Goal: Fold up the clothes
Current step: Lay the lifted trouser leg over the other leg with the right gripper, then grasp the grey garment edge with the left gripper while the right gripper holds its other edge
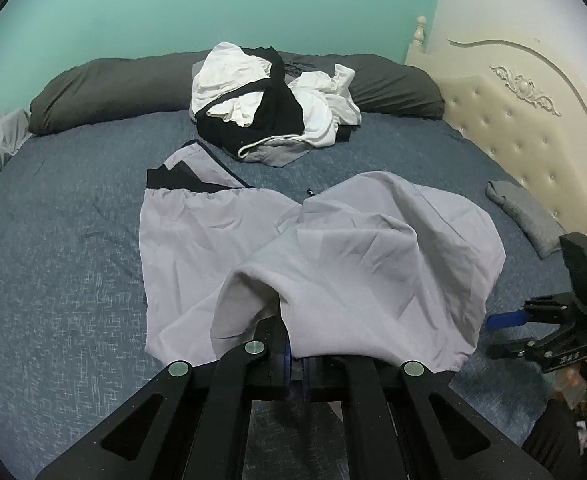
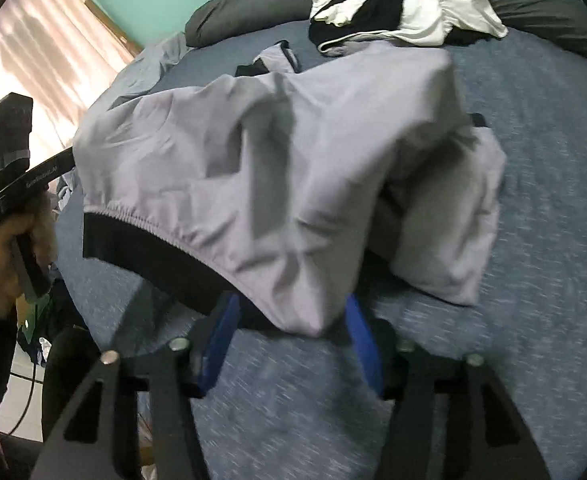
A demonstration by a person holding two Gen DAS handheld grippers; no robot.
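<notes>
Grey garment (image 1: 333, 248) on blue bed (image 1: 53, 280)

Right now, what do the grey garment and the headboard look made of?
The light grey garment with a black elastic waistband looks like a thin, matte woven synthetic: it drapes in soft, shallow creases and bunches at the band. The cream button-tufted headboard looks like padded faux leather with a slight sheen, under a carved, painted frame; real leather can't be ruled out.

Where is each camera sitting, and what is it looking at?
Left wrist: on the left tongs, facing the light grey fabric garment and cream headboard; right tongs show.
Right wrist: on the right tongs, facing the garment; a hand shows.
Both share the black-and-white clothes pile.
</notes>
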